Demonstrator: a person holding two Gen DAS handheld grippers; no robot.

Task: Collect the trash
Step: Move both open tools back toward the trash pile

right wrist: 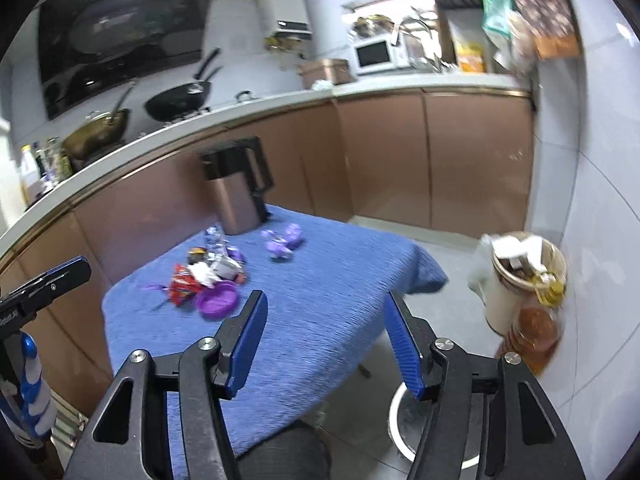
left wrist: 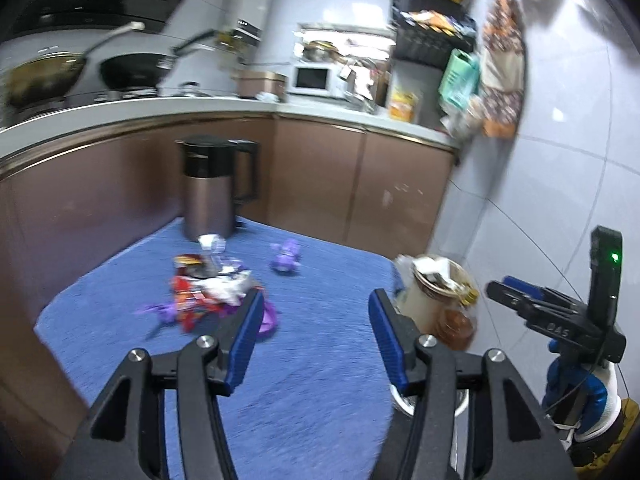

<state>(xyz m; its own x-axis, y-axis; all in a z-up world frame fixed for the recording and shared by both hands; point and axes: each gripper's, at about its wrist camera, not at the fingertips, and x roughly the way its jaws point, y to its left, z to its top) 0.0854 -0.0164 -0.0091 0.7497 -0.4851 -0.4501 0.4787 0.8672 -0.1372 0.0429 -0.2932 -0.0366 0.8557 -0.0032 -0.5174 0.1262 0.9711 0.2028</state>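
Domestic kitchen: woks [right wrist: 178,100] on hob, range hood [right wrist: 120,36], microwave [right wrist: 376,55], brown base cabinets [right wrist: 432,160], tiled walls.

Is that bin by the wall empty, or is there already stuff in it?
Not empty. The bin beside the wall shows white paper and dark scraps up at its rim in both views. How deep the pile goes cannot be told.

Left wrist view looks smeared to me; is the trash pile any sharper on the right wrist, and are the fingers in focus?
Left wrist: wrapper pile and kettle motion-blurred, fingers crisp. Right wrist: pile somewhat sharper, purple dish readable, bin smeared; fisheye bends the counter in both.
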